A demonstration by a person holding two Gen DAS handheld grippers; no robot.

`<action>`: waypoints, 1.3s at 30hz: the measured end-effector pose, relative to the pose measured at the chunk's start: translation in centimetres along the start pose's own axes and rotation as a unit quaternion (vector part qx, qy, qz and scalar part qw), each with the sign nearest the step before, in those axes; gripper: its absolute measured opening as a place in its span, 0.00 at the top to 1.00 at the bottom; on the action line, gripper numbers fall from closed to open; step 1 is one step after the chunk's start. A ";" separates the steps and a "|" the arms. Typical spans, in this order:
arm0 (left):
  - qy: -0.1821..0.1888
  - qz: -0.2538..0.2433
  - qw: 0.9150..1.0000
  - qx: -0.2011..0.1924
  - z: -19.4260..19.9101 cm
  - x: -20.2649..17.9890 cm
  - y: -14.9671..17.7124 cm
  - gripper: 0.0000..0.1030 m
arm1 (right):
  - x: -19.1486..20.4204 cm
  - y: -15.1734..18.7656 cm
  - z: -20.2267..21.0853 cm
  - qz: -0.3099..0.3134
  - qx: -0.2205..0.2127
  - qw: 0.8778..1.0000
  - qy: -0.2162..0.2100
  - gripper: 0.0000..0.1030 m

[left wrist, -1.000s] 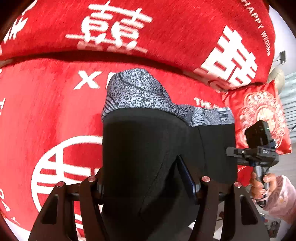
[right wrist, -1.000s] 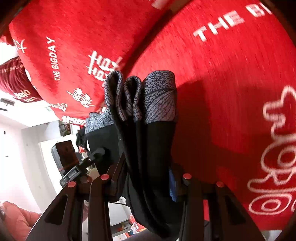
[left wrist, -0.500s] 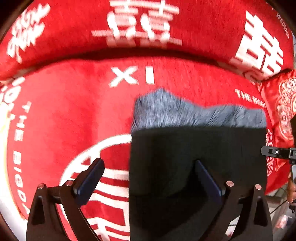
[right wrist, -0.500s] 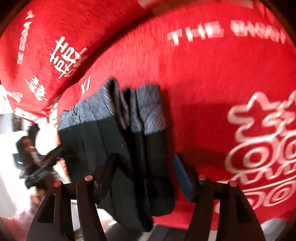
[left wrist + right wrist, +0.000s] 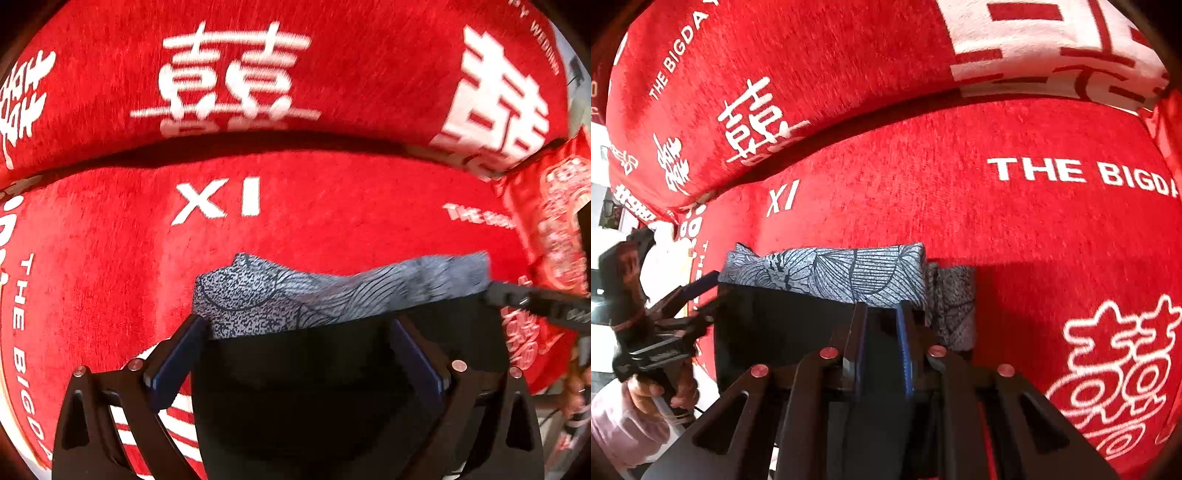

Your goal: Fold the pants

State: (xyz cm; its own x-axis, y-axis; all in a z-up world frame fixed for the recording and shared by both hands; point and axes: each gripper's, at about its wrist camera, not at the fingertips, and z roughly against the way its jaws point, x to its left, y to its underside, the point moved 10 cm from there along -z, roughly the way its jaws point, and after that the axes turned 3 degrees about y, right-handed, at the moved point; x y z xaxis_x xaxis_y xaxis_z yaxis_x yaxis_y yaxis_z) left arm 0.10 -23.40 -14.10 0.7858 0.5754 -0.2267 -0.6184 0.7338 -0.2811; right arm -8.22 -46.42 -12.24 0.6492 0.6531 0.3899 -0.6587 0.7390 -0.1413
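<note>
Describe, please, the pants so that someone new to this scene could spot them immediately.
Start at the big red sofa cover printed with white lettering. On its seat lie the folded pants, between the two grippers. They are the only dark item there: black cloth with a grey, leaf-patterned band along the far edge.

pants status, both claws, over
Left claw open, straddling black pants with grey patterned cuffs. Right claw shut on pants. Red sofa cover beneath, nothing blocking.
</note>
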 end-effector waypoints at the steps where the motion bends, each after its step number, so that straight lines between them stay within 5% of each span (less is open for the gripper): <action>1: -0.001 0.002 1.000 0.005 -0.4 0.3 0.2 0.03 | 0.0 -0.1 -0.3 0.002 0.001 1.000 0.000 0.86; 11: -0.028 0.022 0.999 0.022 0.8 1.2 1.3 0.03 | 0.2 0.6 0.3 -0.003 0.004 1.000 0.000 0.83; 20: -0.052 0.005 0.998 0.039 3.3 0.6 4.4 0.03 | -0.1 8.0 1.3 0.014 0.044 0.998 0.041 0.83; 21: -0.053 0.003 0.998 0.040 3.6 0.4 4.6 0.03 | -0.2 8.8 1.6 0.012 0.045 0.998 0.048 0.78; 24: -0.056 -0.003 0.997 0.050 4.4 0.0 5.6 0.03 | -0.8 10.5 2.4 -0.016 0.047 0.997 0.056 0.42; 32: -0.070 -0.022 0.995 0.072 5.9 -1.2 8.7 0.01 | -1.9 13.7 3.9 -0.057 0.052 0.994 0.077 0.37; 34: -0.068 -0.023 0.995 0.076 6.3 -1.5 9.4 0.01 | -1.7 14.1 4.4 -0.066 0.050 0.993 0.081 0.25; 39: -0.073 -0.040 0.995 0.060 8.6 -2.8 10.0 0.01 | -0.6 14.6 5.6 -0.069 0.036 0.991 0.106 0.18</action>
State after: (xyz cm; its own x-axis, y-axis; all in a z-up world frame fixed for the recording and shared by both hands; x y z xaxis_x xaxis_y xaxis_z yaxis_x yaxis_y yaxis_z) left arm -8.28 -14.57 -8.27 0.8305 0.5529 -0.0675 -0.5553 0.8123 -0.1784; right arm -20.36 -37.01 -9.44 0.7947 0.5728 0.2008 -0.5793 0.8145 -0.0311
